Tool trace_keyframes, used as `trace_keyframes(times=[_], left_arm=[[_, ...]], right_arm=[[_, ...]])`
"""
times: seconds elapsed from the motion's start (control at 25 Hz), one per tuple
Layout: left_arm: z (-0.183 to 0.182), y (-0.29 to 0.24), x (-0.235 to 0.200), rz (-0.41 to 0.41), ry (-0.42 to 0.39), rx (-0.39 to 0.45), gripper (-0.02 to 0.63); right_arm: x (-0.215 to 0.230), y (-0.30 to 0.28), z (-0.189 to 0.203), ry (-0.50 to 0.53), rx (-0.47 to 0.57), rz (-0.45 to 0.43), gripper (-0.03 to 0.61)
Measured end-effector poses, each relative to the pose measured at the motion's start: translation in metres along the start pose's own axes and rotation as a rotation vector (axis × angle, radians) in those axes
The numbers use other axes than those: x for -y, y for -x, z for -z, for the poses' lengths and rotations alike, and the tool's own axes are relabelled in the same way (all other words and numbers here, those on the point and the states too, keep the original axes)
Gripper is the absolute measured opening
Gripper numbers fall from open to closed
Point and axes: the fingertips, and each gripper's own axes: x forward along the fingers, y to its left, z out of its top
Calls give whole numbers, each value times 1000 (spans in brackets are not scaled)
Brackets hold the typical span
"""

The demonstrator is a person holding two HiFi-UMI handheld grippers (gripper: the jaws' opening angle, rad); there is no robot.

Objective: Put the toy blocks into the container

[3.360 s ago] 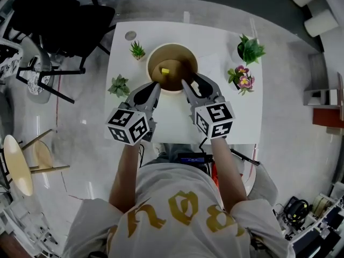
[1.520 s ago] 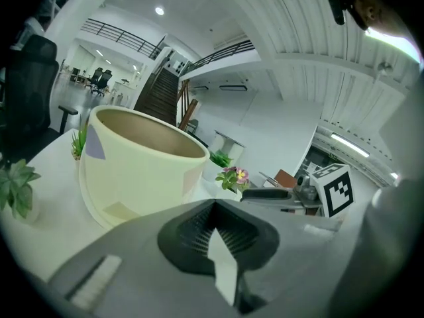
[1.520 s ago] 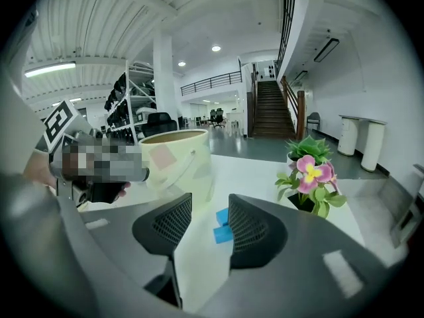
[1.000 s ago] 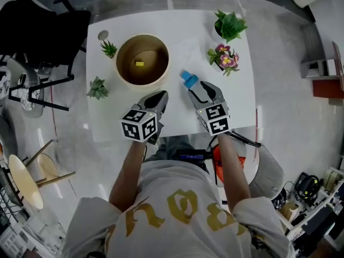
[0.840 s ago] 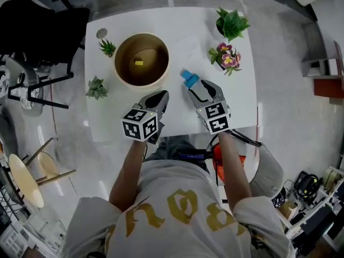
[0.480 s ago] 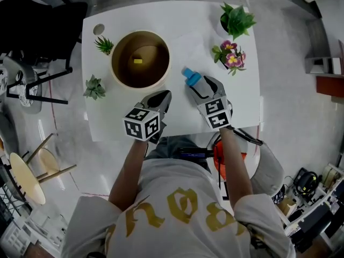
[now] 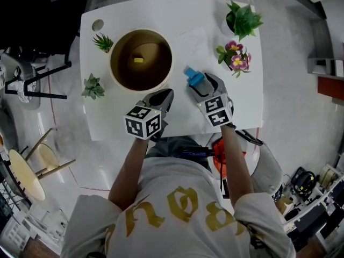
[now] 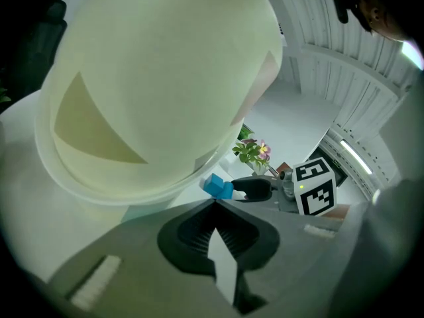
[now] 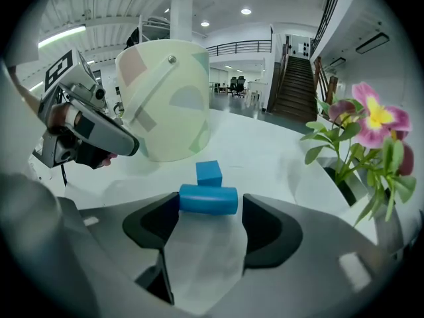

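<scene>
A round cream container (image 7: pixel 114 74) stands on the white table (image 7: pixel 236 98), with one yellow block (image 7: pixel 138 59) inside. To its right lie a blue cylinder (image 9: pixel 208 199) and a blue cube (image 9: pixel 209 173), which show as one blue patch in the head view. My right gripper (image 9: pixel 211 205) is low over the table. Its jaws have just been opening and now stand wide on either side of the cylinder, with a small gap at the right pad. My left gripper (image 8: pixel 215 203) is shut and empty, just in front of the container's wall (image 8: pixel 152 111).
A flowering plant (image 7: pixel 235 58) and a leafy green pot (image 7: pixel 244 18) stand close to the right of the blocks. Two small succulents (image 7: pixel 102 41) (image 7: pixel 92 86) sit left of the container. A black chair (image 7: pixel 32 15) stands off the table's far left corner.
Both grippers have come back from over the container to the table's near side. Over the last second they sank a little, and the right jaws spread wider around the blue cylinder.
</scene>
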Motion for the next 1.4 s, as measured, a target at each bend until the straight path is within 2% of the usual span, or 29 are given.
trace_keyframes(times=[0.2,0.96,1.24,1.4], left_arm=[[-1,-2,-4,1,9,-3,2],[-4,5,-2,10,7,13,2],[-9,13,2,13,-10,29,2],[-12,18,7,18,-20,39,2]], right_arm=[[-1,-4,-1,6,-4,-7,293],[-3,6,-2,-38,-8,35,300],[-5,19,-8,-84,28,51,301],[-8,27,-8,-152,57,43,301]])
